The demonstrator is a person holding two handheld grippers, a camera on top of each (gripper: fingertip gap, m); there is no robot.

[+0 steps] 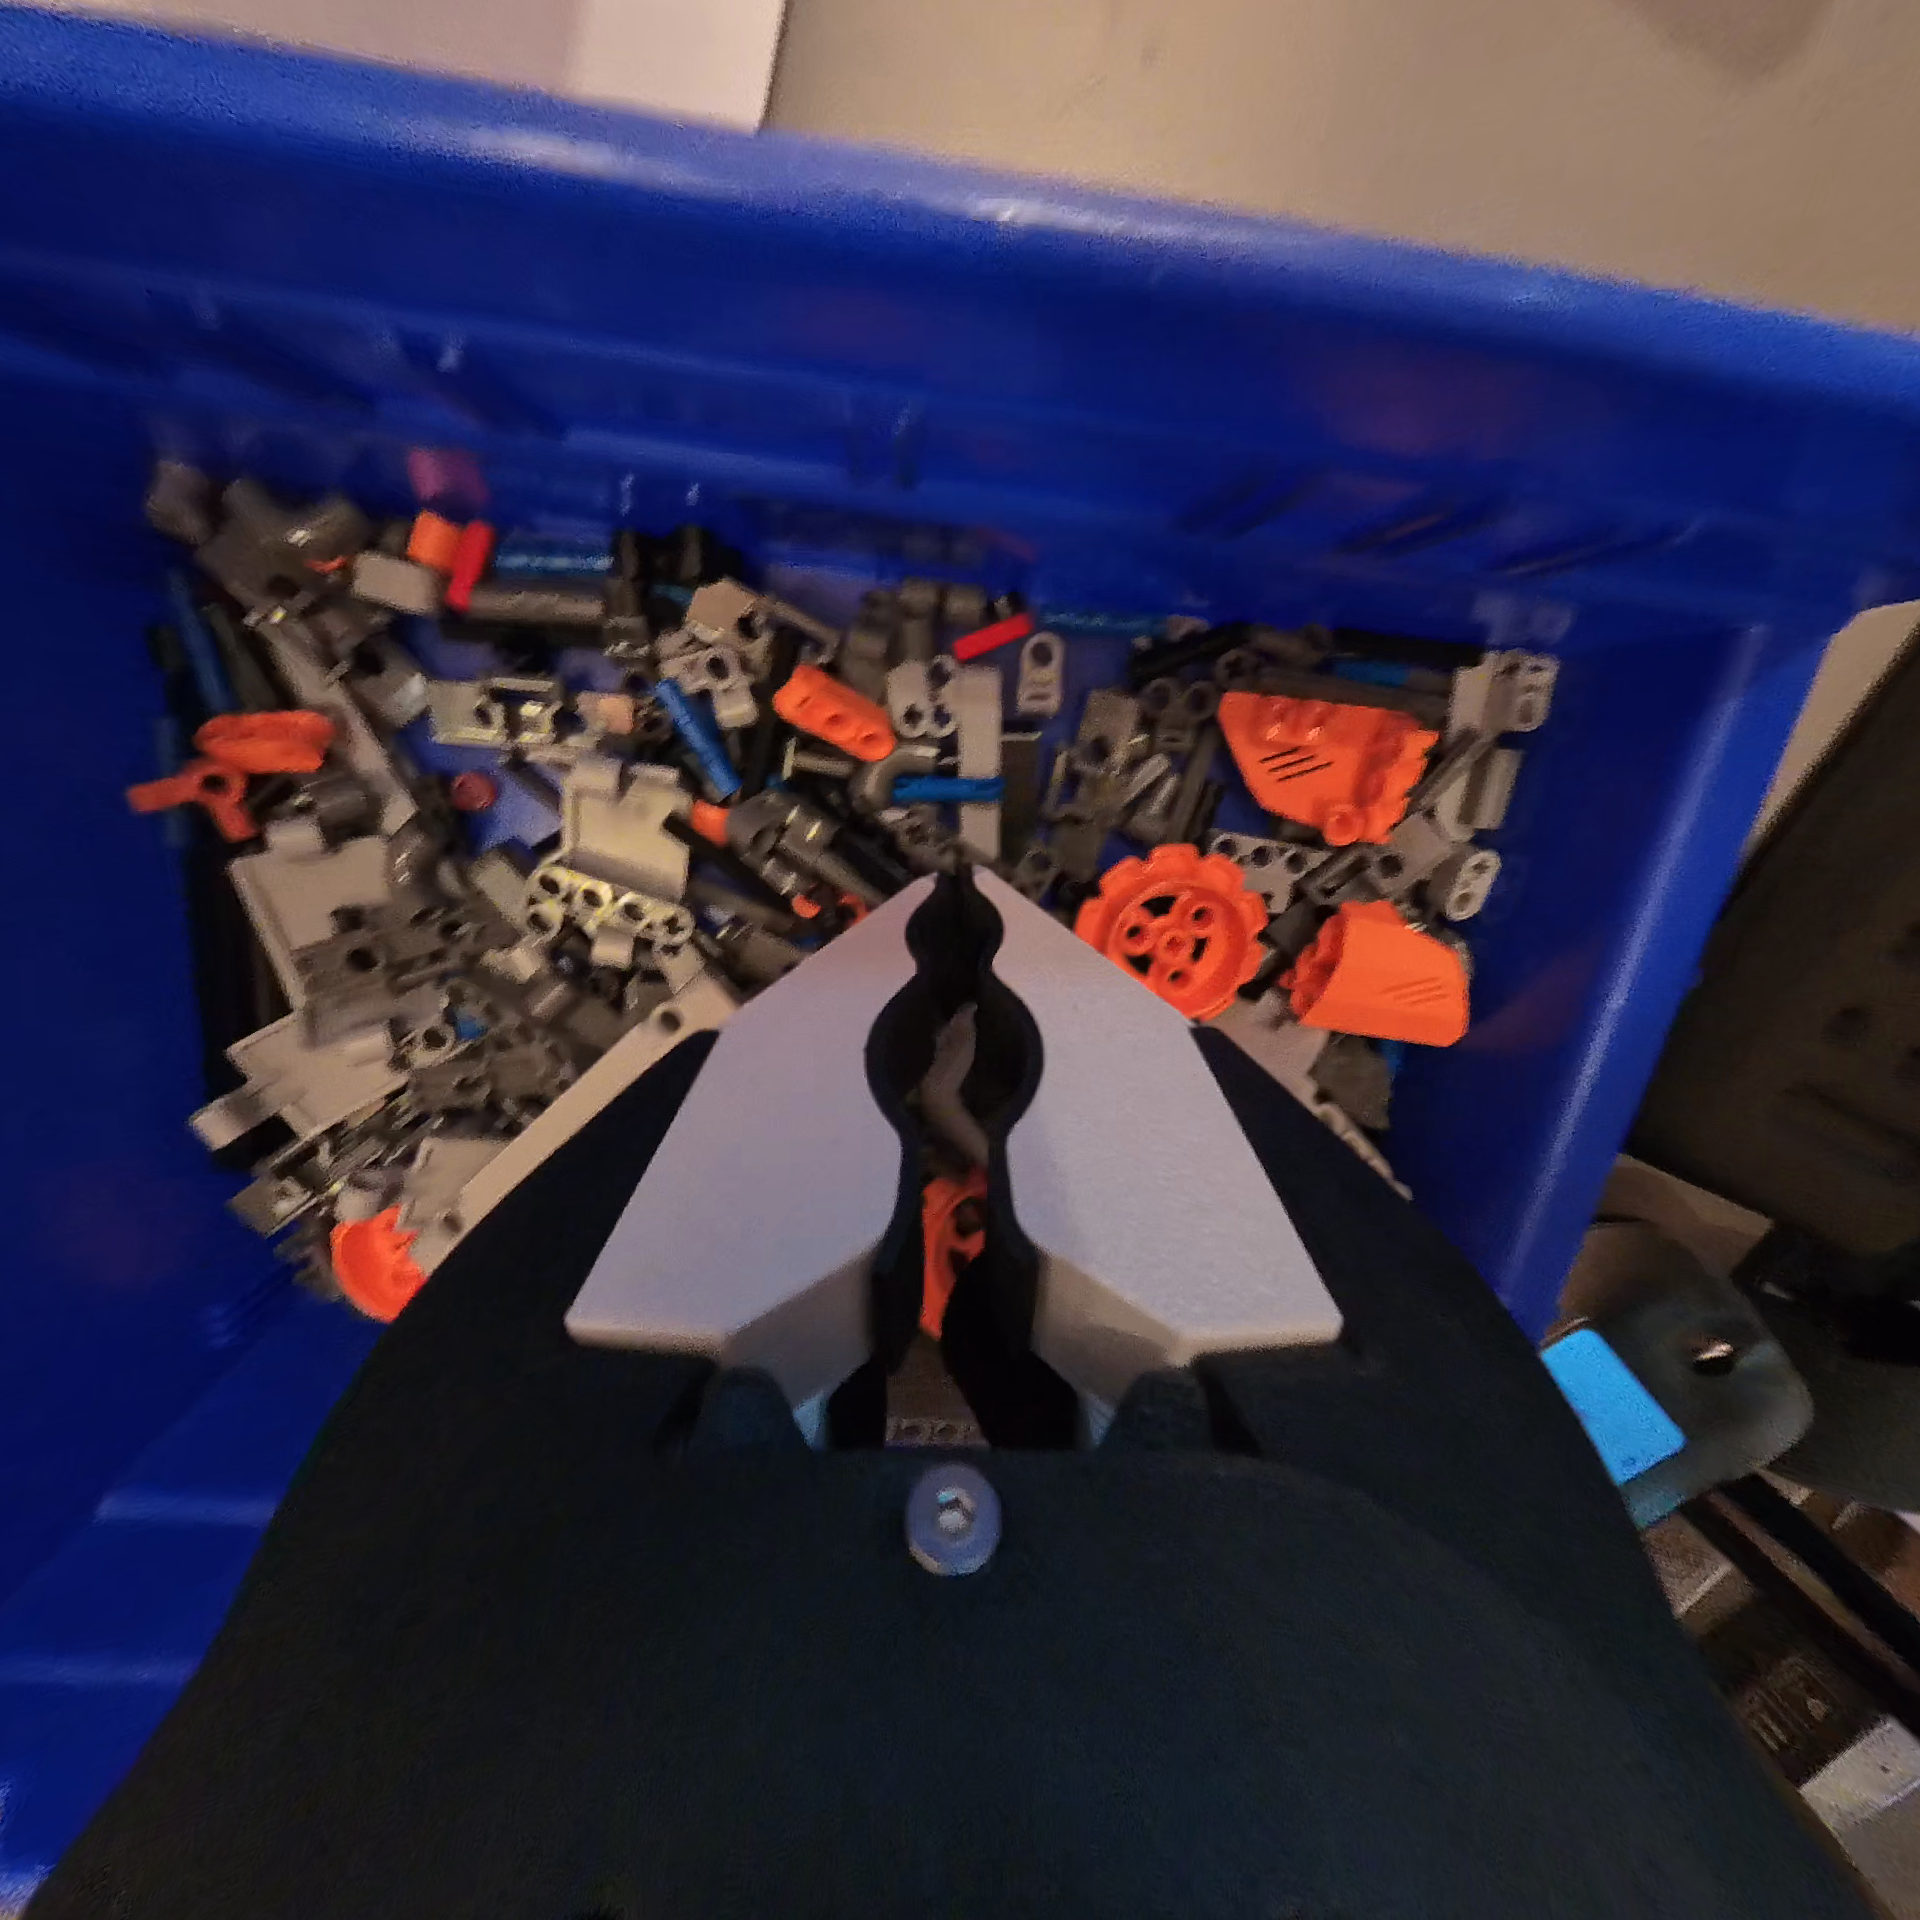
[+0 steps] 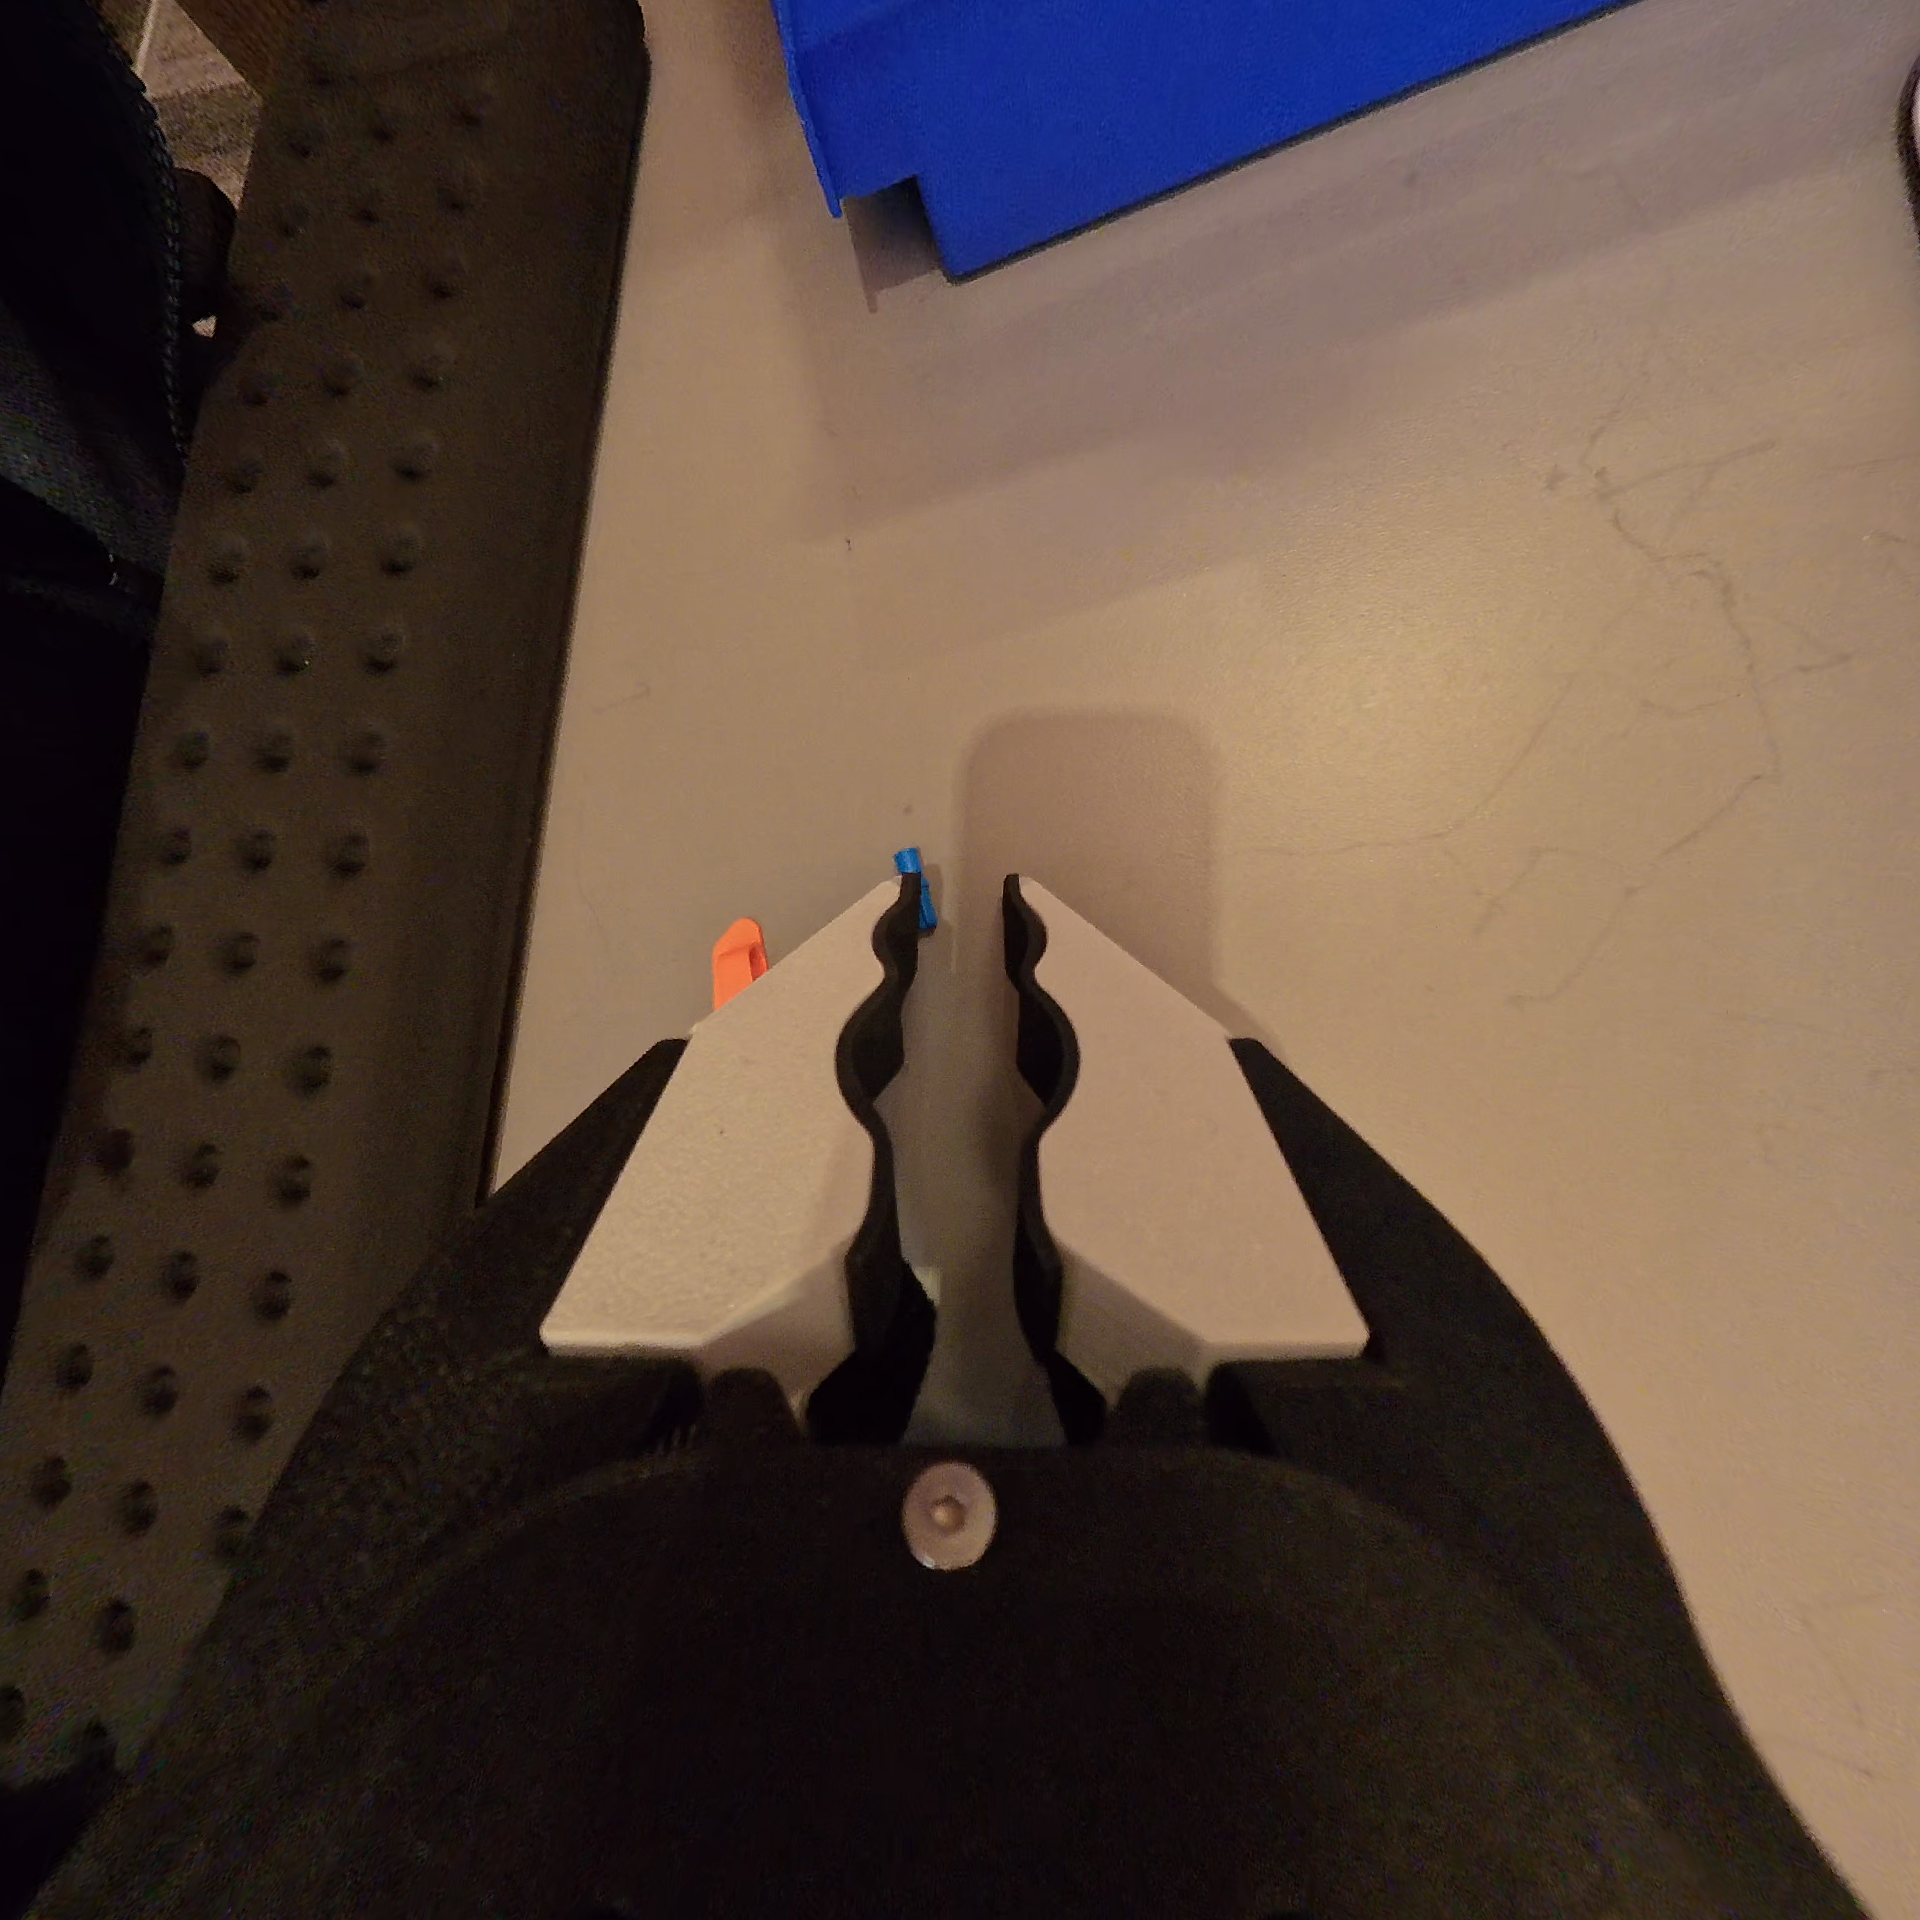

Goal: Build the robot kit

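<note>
In the left wrist view a blue bin (image 1: pixel 935 312) holds a pile of grey, black and orange building-toy parts (image 1: pixel 623 831). My left gripper (image 1: pixel 954 883) is shut, with its tips together just above the pile. An orange toothed wheel (image 1: pixel 1172 940) and an orange shell piece (image 1: pixel 1382 977) lie right of the tips. My right gripper (image 2: pixel 956 894) is open and empty, low over a beige table (image 2: pixel 1351 623). A small blue pin (image 2: pixel 912 883) lies on the table by its left fingertip. An orange piece (image 2: pixel 738 961) lies left of that finger, partly hidden by it.
A black studded mat (image 2: pixel 312 623) runs along the table's left side. A corner of the blue bin (image 2: pixel 1039 104) shows at the top of the right wrist view. In the left wrist view, dark gear with a light-blue patch (image 1: pixel 1610 1413) sits right of the bin.
</note>
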